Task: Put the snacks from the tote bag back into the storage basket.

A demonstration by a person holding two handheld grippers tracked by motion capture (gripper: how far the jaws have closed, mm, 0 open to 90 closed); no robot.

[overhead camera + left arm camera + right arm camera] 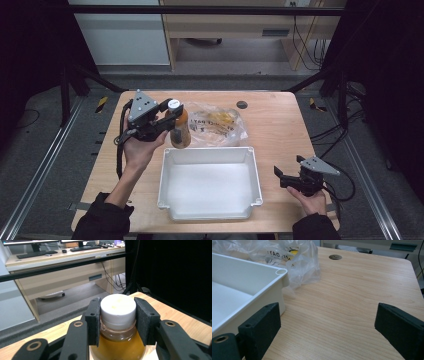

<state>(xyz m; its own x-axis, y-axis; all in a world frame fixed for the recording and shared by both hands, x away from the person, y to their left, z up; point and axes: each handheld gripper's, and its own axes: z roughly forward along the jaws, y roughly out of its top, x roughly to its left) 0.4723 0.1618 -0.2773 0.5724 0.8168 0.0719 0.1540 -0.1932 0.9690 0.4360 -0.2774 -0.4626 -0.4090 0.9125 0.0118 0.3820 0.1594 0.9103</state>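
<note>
Clear bag point(294, 260) w/ partial print "YAO", beside white tray point(249, 287).

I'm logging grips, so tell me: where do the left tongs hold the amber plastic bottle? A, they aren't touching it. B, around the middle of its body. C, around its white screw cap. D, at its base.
C: in the left gripper view the two black pads of the left tongs press on either side of the white screw cap of the amber plastic bottle.

A tray point(210, 215) is sitting mid-bench point(280, 125), a plastic bag point(220, 125) lying just behind it, a bottle point(180, 131) standing at the bag's left.
</note>
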